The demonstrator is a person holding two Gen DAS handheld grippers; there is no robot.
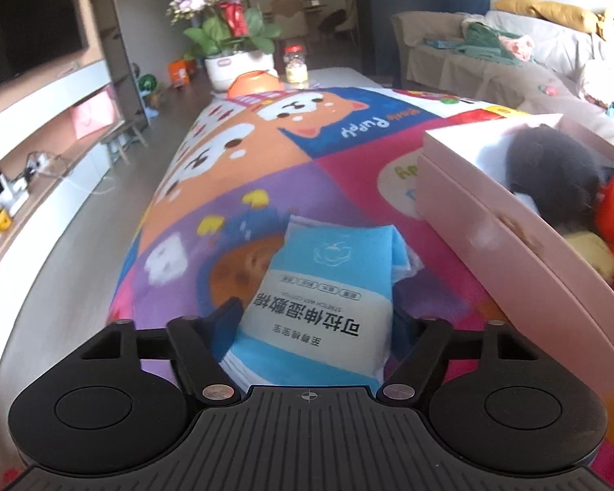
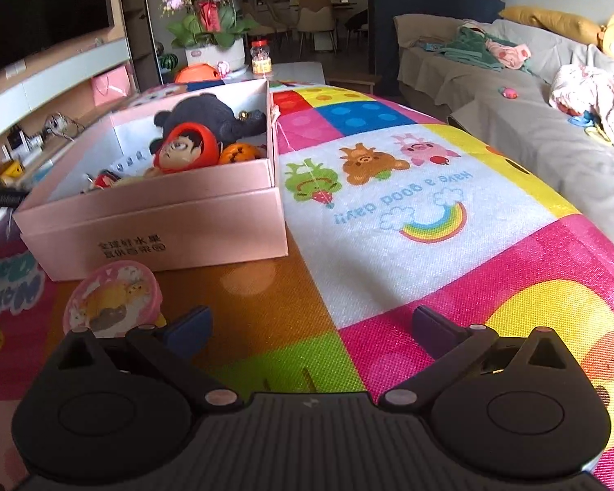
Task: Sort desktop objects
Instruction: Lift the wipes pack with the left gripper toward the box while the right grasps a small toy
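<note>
A blue and white pack of wipes [image 1: 327, 270] lies on the colourful cartoon mat [image 1: 241, 172]. My left gripper [image 1: 317, 319] is shut on its near end, with a finger pressed against each side. To the right stands a pink cardboard box [image 1: 491, 212] with toys inside. The right wrist view shows the same box [image 2: 163, 221] holding a black plush [image 2: 208, 118], a red figure [image 2: 184, 147] and an orange pumpkin [image 2: 241, 153]. A round pink tin [image 2: 110, 298] lies on the mat in front of the box. My right gripper [image 2: 311, 323] hangs open above the mat, just right of the tin, with nothing between its fingers.
At the table's far end stand a potted orchid [image 1: 229, 28], a red-lidded jar [image 1: 296, 63] and an orange round object [image 1: 256, 82]. A sofa [image 2: 511, 94] strewn with clothes and toys runs along the right. A TV cabinet [image 1: 41, 94] lines the left wall.
</note>
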